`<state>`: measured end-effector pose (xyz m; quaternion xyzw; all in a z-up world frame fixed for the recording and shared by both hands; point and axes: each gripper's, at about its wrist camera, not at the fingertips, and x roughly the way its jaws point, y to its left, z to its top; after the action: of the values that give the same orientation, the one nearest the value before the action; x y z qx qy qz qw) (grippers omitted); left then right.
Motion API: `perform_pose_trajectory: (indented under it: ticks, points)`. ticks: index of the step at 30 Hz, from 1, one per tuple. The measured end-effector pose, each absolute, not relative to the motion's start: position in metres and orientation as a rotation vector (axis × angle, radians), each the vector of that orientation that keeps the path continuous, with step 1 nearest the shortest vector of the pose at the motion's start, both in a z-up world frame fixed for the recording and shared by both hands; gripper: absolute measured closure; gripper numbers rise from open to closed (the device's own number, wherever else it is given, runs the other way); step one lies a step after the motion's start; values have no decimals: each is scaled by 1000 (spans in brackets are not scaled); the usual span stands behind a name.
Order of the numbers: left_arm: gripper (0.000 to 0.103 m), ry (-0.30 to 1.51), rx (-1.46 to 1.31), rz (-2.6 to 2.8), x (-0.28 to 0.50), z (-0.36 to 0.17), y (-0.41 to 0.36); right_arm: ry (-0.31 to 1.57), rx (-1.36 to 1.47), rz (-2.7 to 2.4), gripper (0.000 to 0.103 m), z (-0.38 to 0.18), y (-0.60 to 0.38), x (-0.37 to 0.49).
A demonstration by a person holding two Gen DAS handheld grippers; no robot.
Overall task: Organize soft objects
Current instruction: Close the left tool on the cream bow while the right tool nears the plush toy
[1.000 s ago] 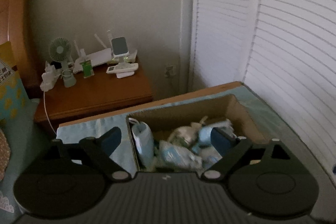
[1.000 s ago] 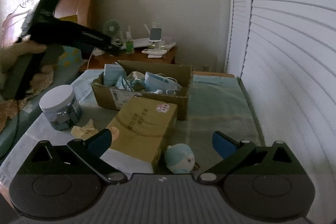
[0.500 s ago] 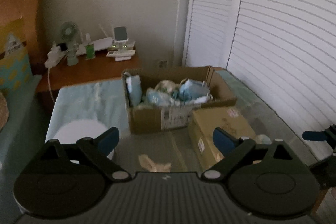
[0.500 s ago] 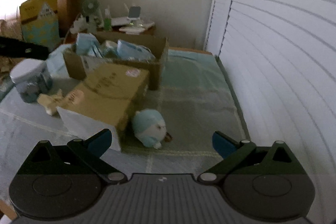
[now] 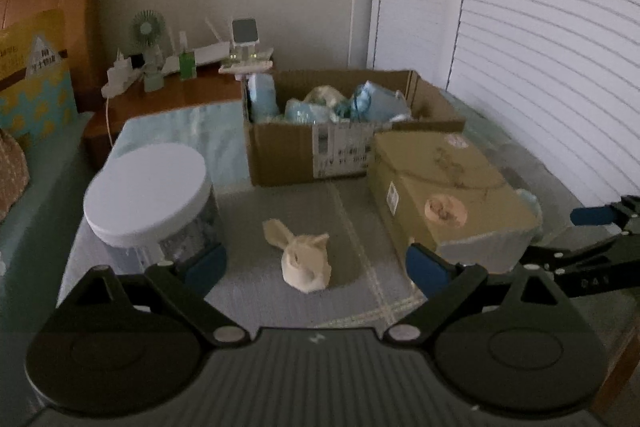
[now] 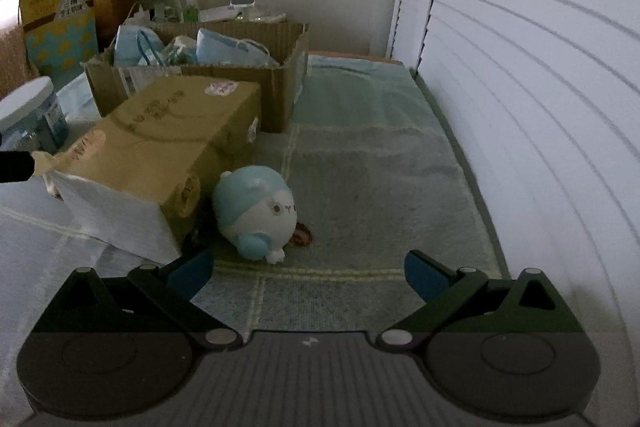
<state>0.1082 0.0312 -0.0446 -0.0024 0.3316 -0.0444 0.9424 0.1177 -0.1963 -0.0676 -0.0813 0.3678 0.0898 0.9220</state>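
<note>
The left gripper is held level, jaws spread wide with nothing between them. Off to its right, the right gripper gapes equally wide and empty.

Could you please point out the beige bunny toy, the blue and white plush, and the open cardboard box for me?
beige bunny toy [image 5: 306, 261]: left wrist view, on its face.
blue and white plush [image 6: 256, 211]: right wrist view, mid-body.
open cardboard box [image 5: 280, 155]: left wrist view, on its front wall.
</note>
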Motion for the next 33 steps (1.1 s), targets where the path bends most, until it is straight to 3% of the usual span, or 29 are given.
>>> perform_pose_trajectory:
  ticks: [20,23,28,33]
  points:
    - [11,756,-3,-49,126,-87,32,731,-168,283,0,-79,-205,132]
    - [18,743,-6,-47,128,-87,32,731,-168,283,0,-80,-205,132]
    - [39,727,-10,-45,133,-85,32,731,-168,283,0,-80,-205,132]
    - [54,718,-11,-50,139,-84,29,731,-167,283,0,-80,-206,132]
